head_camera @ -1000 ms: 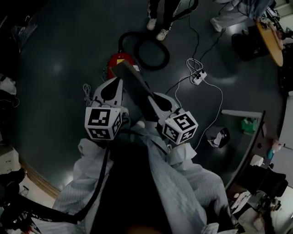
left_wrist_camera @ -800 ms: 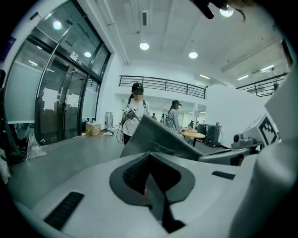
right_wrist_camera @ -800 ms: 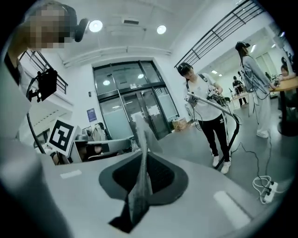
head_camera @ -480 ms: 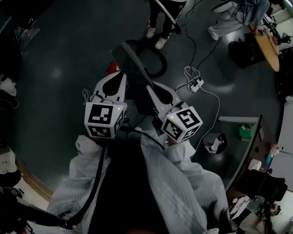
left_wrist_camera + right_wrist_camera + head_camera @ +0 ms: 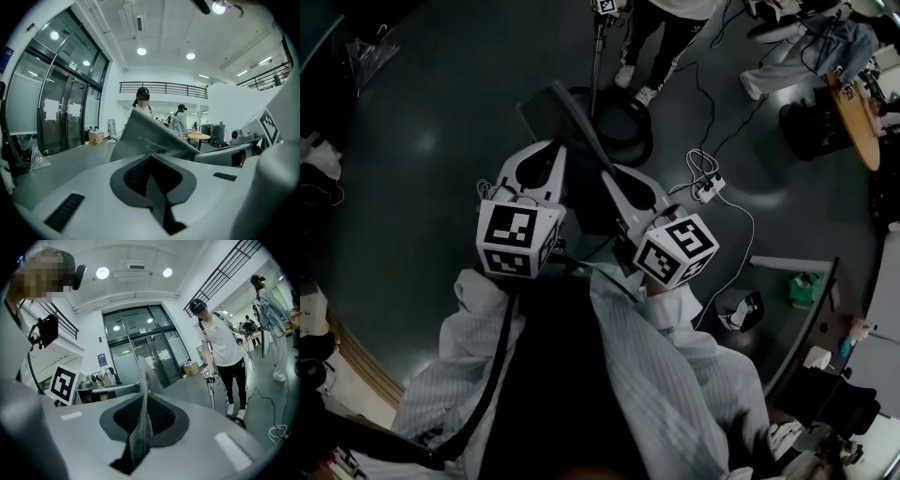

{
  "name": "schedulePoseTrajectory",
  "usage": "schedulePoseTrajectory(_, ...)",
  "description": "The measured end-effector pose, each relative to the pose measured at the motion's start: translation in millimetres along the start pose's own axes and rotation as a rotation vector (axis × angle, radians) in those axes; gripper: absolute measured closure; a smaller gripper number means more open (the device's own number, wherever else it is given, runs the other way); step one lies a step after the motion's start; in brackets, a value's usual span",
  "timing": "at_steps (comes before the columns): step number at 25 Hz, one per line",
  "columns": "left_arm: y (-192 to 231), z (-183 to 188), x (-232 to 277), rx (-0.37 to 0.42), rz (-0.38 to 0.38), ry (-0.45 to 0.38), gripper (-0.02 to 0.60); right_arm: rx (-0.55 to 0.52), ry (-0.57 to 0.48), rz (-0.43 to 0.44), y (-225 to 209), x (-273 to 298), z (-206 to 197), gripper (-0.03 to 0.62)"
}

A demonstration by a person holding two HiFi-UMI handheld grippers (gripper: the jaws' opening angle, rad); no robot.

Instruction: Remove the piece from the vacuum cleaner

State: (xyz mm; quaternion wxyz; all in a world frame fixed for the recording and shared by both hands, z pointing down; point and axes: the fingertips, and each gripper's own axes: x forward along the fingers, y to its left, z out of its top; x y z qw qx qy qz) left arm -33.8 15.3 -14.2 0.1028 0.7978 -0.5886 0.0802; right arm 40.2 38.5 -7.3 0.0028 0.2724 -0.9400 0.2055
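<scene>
You had the grey piece up off the floor, well apart from the vacuum cleaner hose, clamped in your right gripper, while your left gripper was closed on nothing, so the removal looked done.

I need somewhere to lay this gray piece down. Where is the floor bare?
The floor is bare in a wide patch to the left of the left tool. Straight ahead is crowded: the coiled hose and a person's shoes. On the right, the power strip and its cables break up the floor.
</scene>
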Motion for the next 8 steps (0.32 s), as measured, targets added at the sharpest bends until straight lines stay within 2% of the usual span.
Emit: schedulePoseTrajectory(8,3.5,1.1,-4.9,0.008,0.005,0.008,0.578,0.031,0.018,0.026,9.5,3.7,-4.8,0.565)
